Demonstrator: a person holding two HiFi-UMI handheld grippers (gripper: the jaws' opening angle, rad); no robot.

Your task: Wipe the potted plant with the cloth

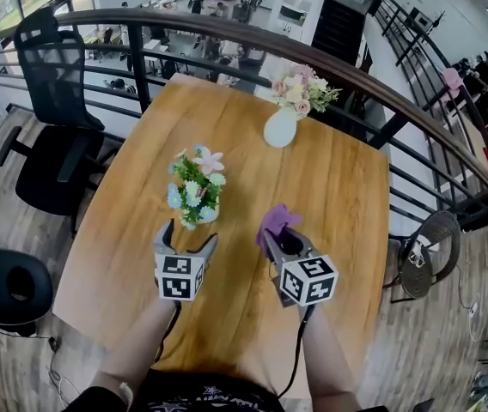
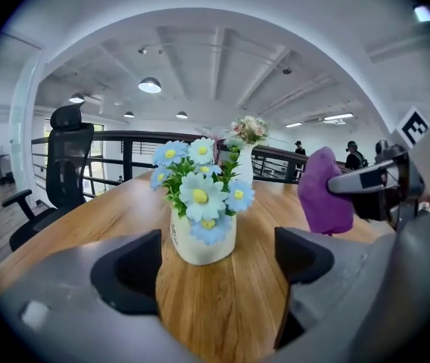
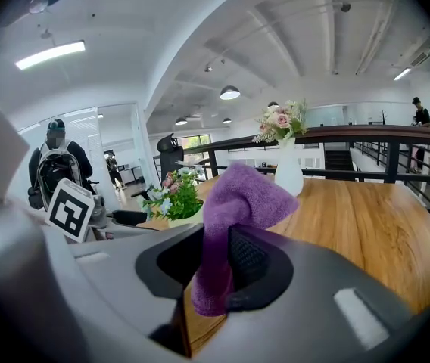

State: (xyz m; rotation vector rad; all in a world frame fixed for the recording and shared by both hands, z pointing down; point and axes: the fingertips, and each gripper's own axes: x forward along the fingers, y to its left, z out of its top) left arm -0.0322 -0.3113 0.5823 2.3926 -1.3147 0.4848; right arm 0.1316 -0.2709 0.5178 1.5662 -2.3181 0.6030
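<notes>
While the left gripper (image 1: 191,233) stood with jaws spread and empty, the potted plant (image 1: 196,189) sat upright on the table (image 1: 338,187) just ahead of it, in line with the gap, stems vertical. The right gripper (image 1: 277,240) was clamped on the purple cloth (image 1: 276,219), off to the pot's right. The left gripper was the nearer. Small print on the pot was too small to read.
</notes>
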